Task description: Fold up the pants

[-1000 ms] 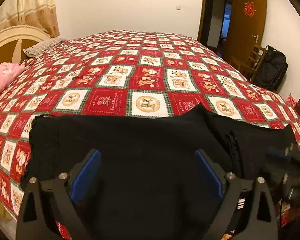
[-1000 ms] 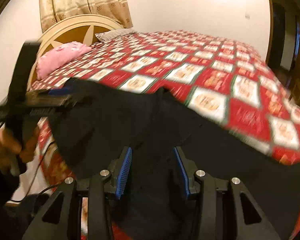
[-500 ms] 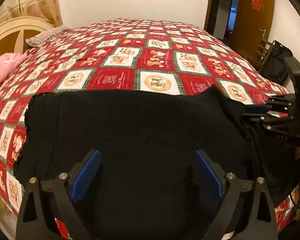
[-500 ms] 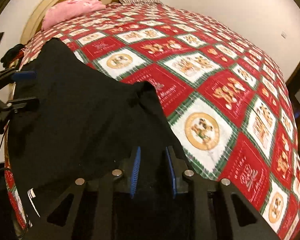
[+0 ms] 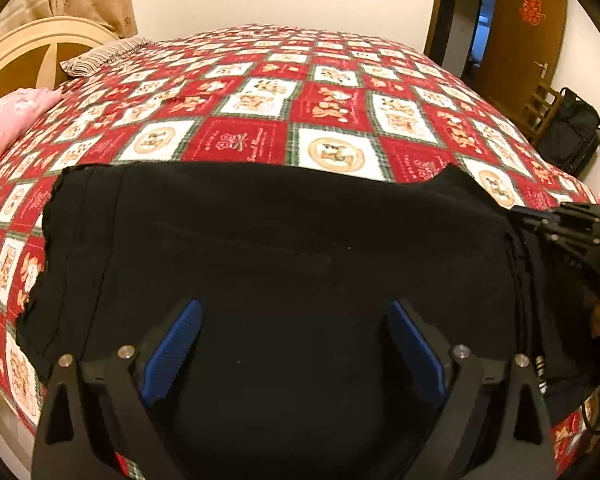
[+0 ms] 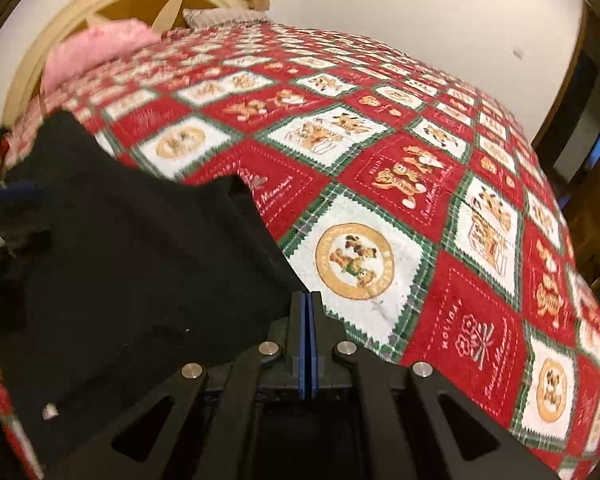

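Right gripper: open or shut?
Shut. The right gripper's blue pads meet with no gap, at the edge of the pants; a grip on cloth is unclear.

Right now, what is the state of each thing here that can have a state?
left hand-held gripper: open, above the pants.
right hand-held gripper: shut at the pants' edge; whether it pinches cloth, I cannot tell.
black pants: spread flat on the bed's near edge.
door: open.

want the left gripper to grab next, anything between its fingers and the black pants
Nothing visible does. The left gripper is open right over the black pants, with only dark cloth between its fingers. The right gripper is off at the pants' far edge.
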